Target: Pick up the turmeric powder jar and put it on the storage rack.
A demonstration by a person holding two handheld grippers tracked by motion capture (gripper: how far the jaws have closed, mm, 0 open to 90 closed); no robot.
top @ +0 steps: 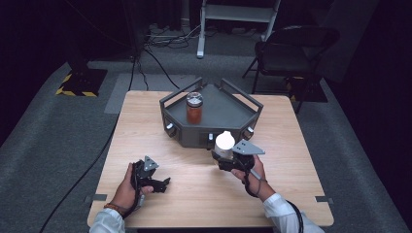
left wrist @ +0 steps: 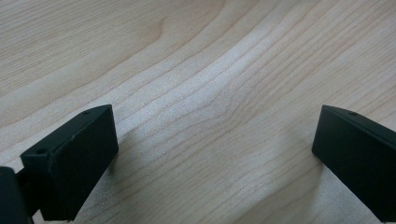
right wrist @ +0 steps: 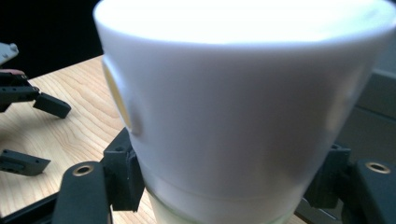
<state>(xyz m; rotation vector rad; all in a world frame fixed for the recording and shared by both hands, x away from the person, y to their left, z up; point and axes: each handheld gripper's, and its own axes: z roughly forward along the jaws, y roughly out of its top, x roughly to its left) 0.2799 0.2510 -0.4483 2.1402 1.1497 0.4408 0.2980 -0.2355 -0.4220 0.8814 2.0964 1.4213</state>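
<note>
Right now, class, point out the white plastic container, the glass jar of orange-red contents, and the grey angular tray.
white plastic container [right wrist: 243, 116], right gripper view, on its side wall.
glass jar of orange-red contents [top: 194, 112], high view, on its filled body.
grey angular tray [top: 228, 127], high view, on its front wall.

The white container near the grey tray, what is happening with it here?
A person's right gripper is shut on a white plastic container, held above the wooden table in front of the dark grey angular tray. A glass jar with orange contents stands inside that tray. The left gripper rests low over the table, jaws open and empty.
</note>
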